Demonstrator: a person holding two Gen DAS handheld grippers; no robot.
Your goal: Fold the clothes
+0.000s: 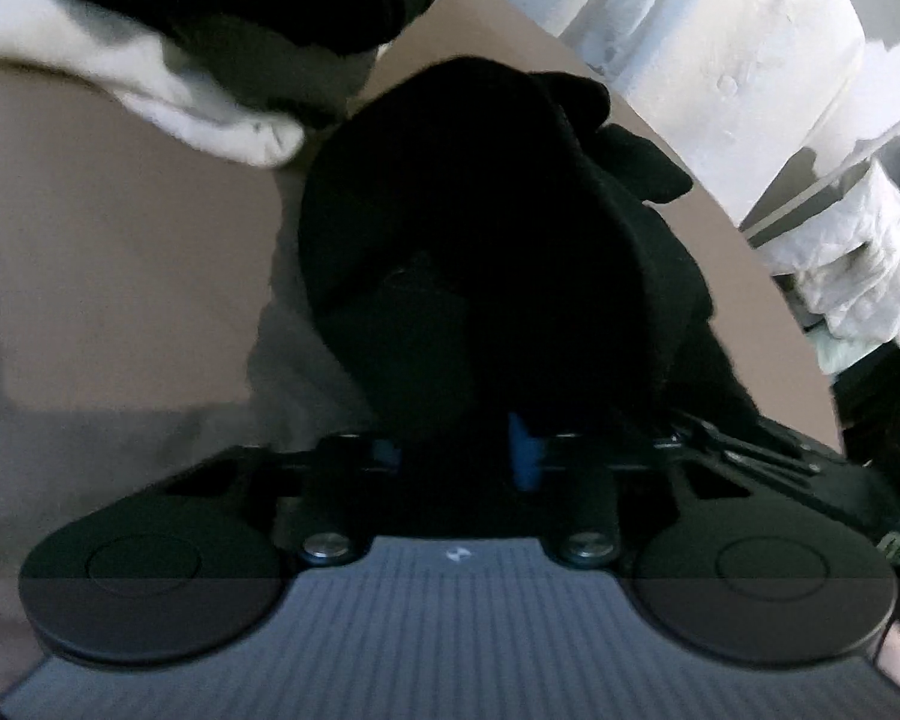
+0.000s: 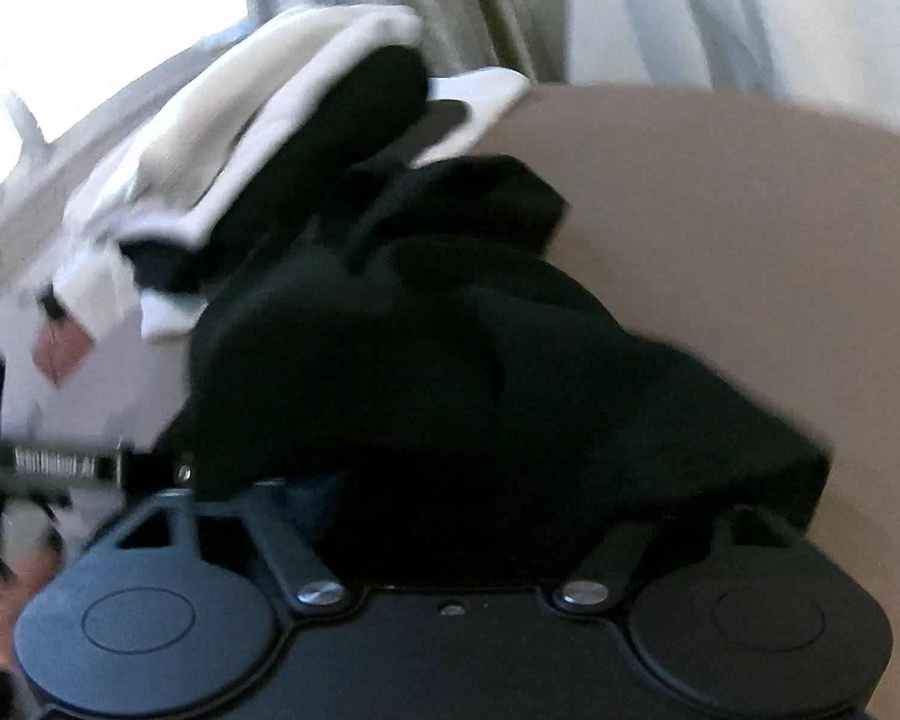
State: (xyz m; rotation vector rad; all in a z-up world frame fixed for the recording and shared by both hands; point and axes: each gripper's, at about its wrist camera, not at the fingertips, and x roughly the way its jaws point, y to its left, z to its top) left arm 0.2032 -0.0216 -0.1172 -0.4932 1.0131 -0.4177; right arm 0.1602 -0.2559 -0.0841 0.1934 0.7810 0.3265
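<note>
Nearest, the left gripper (image 1: 459,420) is buried in a black garment (image 1: 480,228) on the tan table (image 1: 120,240), apparently clenched on it; the right gripper (image 2: 450,516) disappears under the same cloth, grip unclear. Beyond lies a white-and-black clothes pile (image 2: 258,138).

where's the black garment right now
The black garment lies bunched on the tan table, filling the centre of both wrist views directly ahead of both grippers, with the pile of white and black clothes just behind it.
</note>
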